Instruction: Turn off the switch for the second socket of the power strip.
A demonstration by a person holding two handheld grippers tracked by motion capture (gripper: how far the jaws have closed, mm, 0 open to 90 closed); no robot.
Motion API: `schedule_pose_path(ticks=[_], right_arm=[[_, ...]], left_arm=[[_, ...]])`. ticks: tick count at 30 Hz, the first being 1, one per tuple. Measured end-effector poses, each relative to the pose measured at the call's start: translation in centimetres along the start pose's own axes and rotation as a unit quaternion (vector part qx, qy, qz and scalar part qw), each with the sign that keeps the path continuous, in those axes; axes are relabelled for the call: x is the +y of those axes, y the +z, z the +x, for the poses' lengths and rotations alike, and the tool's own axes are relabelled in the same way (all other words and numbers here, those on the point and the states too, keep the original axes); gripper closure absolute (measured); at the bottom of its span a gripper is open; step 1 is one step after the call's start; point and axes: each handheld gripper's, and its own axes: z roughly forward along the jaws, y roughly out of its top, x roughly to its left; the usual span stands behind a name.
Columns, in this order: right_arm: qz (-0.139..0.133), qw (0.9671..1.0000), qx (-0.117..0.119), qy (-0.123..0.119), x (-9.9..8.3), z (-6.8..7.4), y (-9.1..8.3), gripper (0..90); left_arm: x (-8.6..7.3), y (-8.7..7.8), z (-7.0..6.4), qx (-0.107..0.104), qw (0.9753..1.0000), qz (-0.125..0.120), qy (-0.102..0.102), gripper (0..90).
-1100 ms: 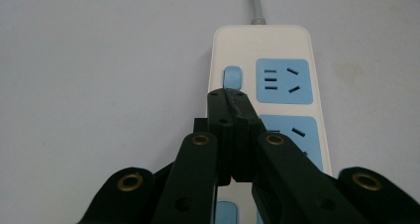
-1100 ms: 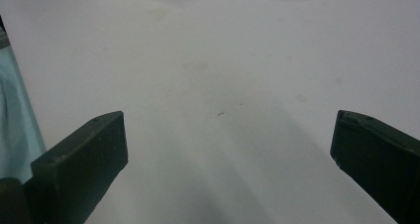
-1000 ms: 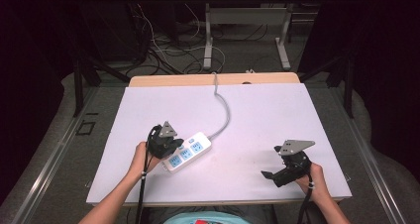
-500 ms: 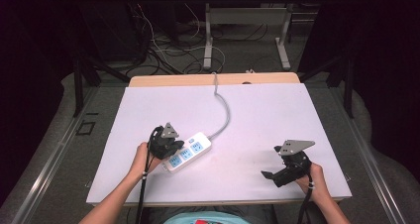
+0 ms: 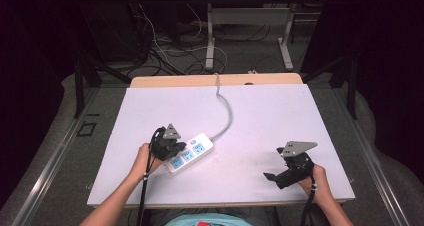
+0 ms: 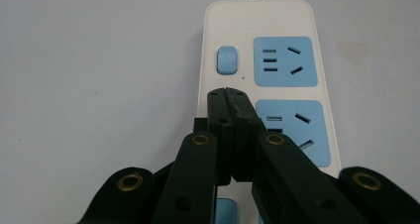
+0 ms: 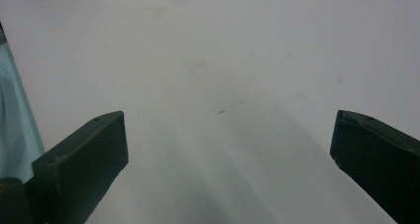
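- Under the left gripper [image 6: 229, 92] the power strip [image 6: 277, 60] is lying flat on the table [image 5: 280, 111], its cord [image 5: 226, 111] running off toward the far edge.
- Its jaws are pressed together with nothing between them, and their joined tips are hovering over or resting on the strip's white face; I cannot tell whether they are touching it.
- Just ahead of those tips a blue switch [image 6: 227, 59] is sitting beside the far socket [image 6: 285, 61]; the middle socket [image 6: 292, 130] is lying right beside the jaws.
- Judging by that aim, the work in hand is pressing a switch with the closed tips, and the pictures are not showing whether the press is done.
- No plug is sitting in the sockets seen in the left gripper view, so any plugging is not yet begun.
- Well off to the other side, the right gripper [image 5: 280, 176] is idling low over bare table with jaws spread wide, holding nothing.
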Motion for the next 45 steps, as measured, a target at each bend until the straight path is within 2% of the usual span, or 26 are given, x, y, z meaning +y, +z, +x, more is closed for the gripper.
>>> schedule_pose_path(ticks=[5, 6, 17, 24, 30, 45], right_arm=[[0.007, 1.0, 0.001, 0.0, 0.03, 0.02, -0.02, 1.0], [-0.002, 1.0, -0.004, -0.002, 0.0, 0.03, 0.11, 1.0], [-0.001, 1.0, -0.004, 0.001, -0.01, 0.07, 0.11, 1.0], [0.004, 1.0, 0.001, -0.004, 0.02, 0.0, 0.04, 1.0], [0.005, 1.0, -0.001, -0.001, 0.01, 0.04, 0.06, 1.1], [0.006, 1.0, -0.001, 0.0, 0.01, 0.06, 0.15, 1.1]], left_arm=[[-0.06, 0.03, 0.05, -0.003, 1.0, -0.003, -0.003, 89.9], [-0.06, 0.03, 0.05, -0.003, 1.0, -0.003, -0.002, 89.9], [-0.11, 0.01, 0.12, -0.005, 1.0, -0.003, -0.004, 89.9], [-0.1, 0.13, -0.1, 0.007, 0.9999, -0.008, -0.002, 89.9], [-0.07, 0.03, 0.07, -0.004, 1.0, -0.001, -0.005, 90.0], [-0.12, 0.03, 0.08, -0.006, 0.9999, -0.002, -0.013, 90.0]])
